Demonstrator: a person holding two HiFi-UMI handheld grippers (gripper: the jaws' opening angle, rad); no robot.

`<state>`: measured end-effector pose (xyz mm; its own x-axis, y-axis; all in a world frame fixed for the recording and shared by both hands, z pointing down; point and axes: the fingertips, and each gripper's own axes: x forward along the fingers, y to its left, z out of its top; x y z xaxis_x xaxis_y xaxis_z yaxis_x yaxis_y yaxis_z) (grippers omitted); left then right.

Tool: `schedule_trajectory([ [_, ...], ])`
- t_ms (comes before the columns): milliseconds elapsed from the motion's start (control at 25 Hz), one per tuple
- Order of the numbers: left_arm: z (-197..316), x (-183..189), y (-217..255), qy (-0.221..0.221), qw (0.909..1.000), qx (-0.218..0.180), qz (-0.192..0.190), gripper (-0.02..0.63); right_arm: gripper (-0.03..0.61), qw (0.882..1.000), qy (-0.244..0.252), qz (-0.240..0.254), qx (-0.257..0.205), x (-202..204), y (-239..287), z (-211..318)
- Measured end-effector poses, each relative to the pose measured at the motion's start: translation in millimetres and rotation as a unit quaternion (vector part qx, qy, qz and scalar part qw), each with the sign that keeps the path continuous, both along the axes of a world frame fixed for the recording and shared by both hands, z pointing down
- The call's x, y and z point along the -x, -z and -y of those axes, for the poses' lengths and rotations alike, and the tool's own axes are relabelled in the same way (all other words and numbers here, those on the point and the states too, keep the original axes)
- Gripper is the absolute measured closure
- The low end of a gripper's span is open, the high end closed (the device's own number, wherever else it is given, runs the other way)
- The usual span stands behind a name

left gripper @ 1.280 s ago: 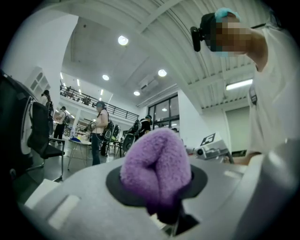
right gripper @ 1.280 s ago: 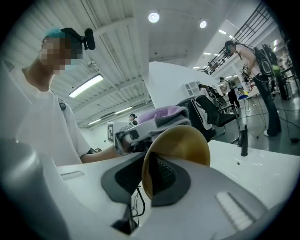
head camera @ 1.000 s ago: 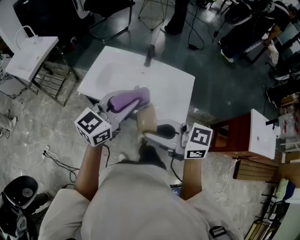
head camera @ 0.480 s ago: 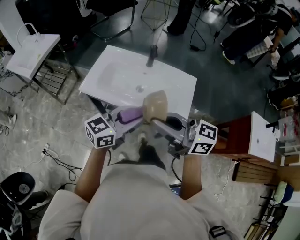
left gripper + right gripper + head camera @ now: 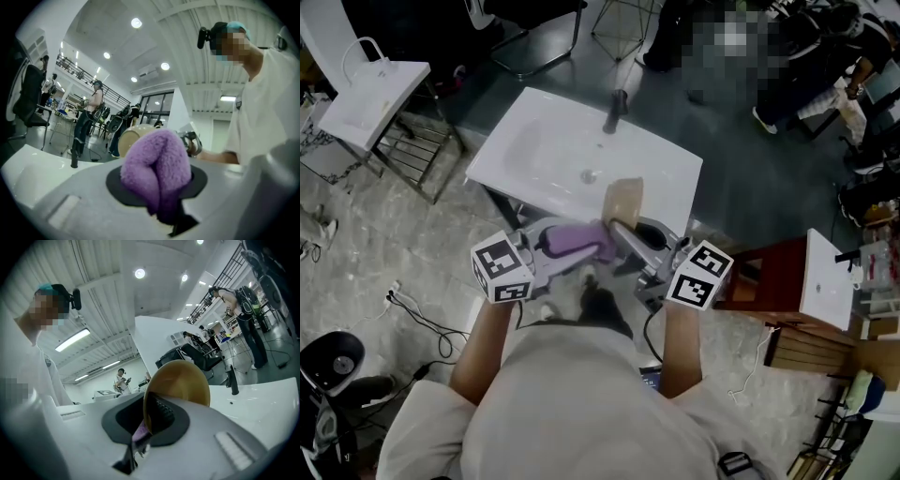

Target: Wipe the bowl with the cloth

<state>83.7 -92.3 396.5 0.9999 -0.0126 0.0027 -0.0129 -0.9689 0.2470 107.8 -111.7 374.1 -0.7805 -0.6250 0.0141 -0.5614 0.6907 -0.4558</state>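
Left tongs [image 5: 579,246] clamped on purple cloth [image 5: 157,161] | right tongs [image 5: 150,423] just closing, pinching tan bowl [image 5: 180,380] by rim | bowl just beyond cloth tip, slightly right.

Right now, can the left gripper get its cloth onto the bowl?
Probably yes: the left gripper grips the cloth beside the bowl, on whose rim the right gripper's jaws have just been closing; nothing between.
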Motion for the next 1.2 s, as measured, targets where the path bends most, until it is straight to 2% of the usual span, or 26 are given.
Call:
schedule_trajectory([
  [160,5,6,7,0.014,0.9995,-0.024,0.012,0.503,0.565,0.999,-0.007,-0.046,0.027,6,-18,3],
  [320,7,8,7,0.022,0.9972,-0.059,0.039,0.503,0.565,0.997,0.0,-0.065,0.048,10,-27,1],
  [480,11,9,12,0.031,0.9957,-0.077,0.042,0.503,0.565,0.994,0.007,-0.087,0.058,13,-36,-2],
  [600,17,12,18,0.042,0.9957,-0.078,0.029,0.503,0.565,0.993,0.031,-0.101,0.061,19,-39,-8],
  [720,27,16,28,0.065,0.9953,-0.072,0.005,0.503,0.565,0.991,0.069,-0.099,0.06,28,-38,-17],
  [880,38,21,35,0.09,0.9935,-0.07,-0.008,0.502,0.565,0.989,0.102,-0.09,0.055,36,-36,-27],
  [960,45,25,38,0.109,0.9917,-0.065,-0.015,0.503,0.564,0.985,0.135,-0.094,0.052,45,-35,-37],
  [1080,50,27,39,0.119,0.9905,-0.067,-0.013,0.503,0.557,0.98,0.177,-0.079,0.036,62,-31,-51],
  [1200,53,28,35,0.126,0.9895,-0.07,-0.005,0.503,0.555,0.98,0.189,-0.061,0.028,65,-26,-56],
])
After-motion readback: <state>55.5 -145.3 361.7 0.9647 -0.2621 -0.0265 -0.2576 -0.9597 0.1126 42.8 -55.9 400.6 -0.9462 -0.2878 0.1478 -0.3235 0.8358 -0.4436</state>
